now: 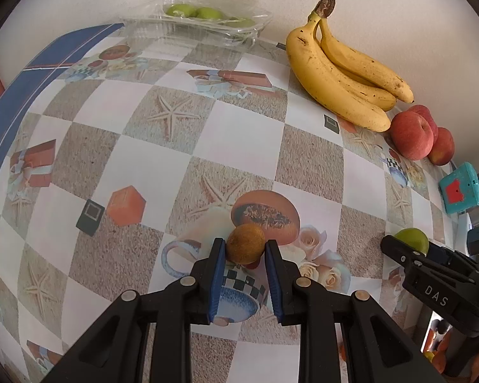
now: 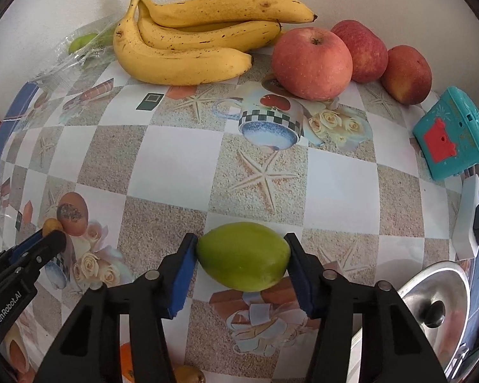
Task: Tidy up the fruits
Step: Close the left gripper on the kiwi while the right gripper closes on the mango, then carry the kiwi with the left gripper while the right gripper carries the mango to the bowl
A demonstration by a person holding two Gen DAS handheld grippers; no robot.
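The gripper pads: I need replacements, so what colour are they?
Blue pads on black arms; clearest in the right wrist view.

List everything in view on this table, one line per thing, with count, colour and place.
bananas: one bunch, yellow with dark specks, at the back by the wall
apples: three, red, right of the bananas by the wall
clear tray: one, transparent, holding green fruits, back left by the wall
brown fruit: one, small and round, between the left fingers
green fruit: one, large, between the right fingers
toy case: one, teal with a red patch, right table edge
pot lid: one, silver with a dark knob, lower right
tablecloth: one, white and sand checks with starfish and cup prints
left gripper: black with blue pads, shut on the brown fruit
right gripper: black with blue pads, pads on the green fruit's ends
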